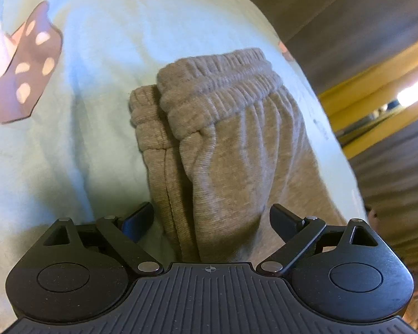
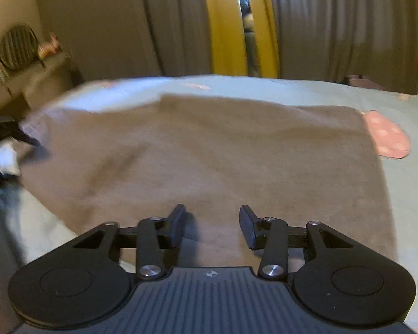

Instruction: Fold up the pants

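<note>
Pants (image 1: 231,144): grey, soft fleecy knit, folded into a thick bundle on the bed; the ribbed, gathered elastic waistband (image 1: 217,83) sits at the far end, with a second layer's edge peeking out beside it.
Same pants, right view (image 2: 197,161): a broad, flat, slightly blurred grey panel spread across the sheet.
Sheet (image 1: 103,55): pale mint cotton, smooth, printed with pink and brown spotted shapes.
Left gripper (image 1: 211,220): black plastic, the two fingers spread wide on either side of the bundle's near end, pads not pressing the cloth.
Right gripper (image 2: 212,225): black fingers partly apart just above the grey fabric, nothing between them.
Curtains (image 2: 334,27): grey, pleated, with a yellow strip (image 2: 225,27) behind the bed.
</note>
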Tool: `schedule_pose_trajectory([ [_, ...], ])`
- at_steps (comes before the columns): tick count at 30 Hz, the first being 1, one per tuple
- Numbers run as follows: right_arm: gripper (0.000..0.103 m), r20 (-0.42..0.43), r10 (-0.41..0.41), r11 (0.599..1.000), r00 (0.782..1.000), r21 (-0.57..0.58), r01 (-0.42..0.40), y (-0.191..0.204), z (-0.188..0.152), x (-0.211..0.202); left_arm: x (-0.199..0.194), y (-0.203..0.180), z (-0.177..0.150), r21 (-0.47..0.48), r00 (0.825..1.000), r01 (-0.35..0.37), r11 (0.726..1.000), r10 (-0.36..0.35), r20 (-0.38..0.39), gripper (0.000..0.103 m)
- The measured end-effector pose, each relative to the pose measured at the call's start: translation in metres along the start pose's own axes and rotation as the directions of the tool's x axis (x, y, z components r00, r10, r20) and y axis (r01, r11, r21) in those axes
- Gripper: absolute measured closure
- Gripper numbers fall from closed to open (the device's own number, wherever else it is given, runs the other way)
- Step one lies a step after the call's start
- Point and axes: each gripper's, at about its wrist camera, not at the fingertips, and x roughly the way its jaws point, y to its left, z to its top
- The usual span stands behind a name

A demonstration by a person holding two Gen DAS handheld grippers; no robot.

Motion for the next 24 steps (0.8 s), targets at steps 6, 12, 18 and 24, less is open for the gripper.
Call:
schedule_pose_trajectory([
  [6,0.035,-0.033,-0.077,0.996,0.996,-0.041,0.076,-0.008,-0.006,0.007,-0.002,0.019,0.007,-0.093,0.997,0.069,0.993,-0.066,0.035,0.008],
  [12,0.022,-0.039,-0.101,0.995,0.994,0.008,0.102,-0.016,-0.004,0.008,0.002,0.032,0.019,-0.109,0.985,0.173,0.979,-0.169,0.039,0.008],
  [18,0.019,-0.042,-0.105,0.994,0.994,0.006,0.105,-0.018,-0.005,0.008,0.008,0.039,0.026,-0.099,0.975,0.220,0.970,-0.217,0.044,0.030],
  [24,0.014,-0.038,-0.107,0.994,0.994,0.010,0.107,-0.018,-0.007,0.009,0.020,0.050,0.025,-0.091,0.978,0.209,0.974,-0.207,0.037,0.043],
])
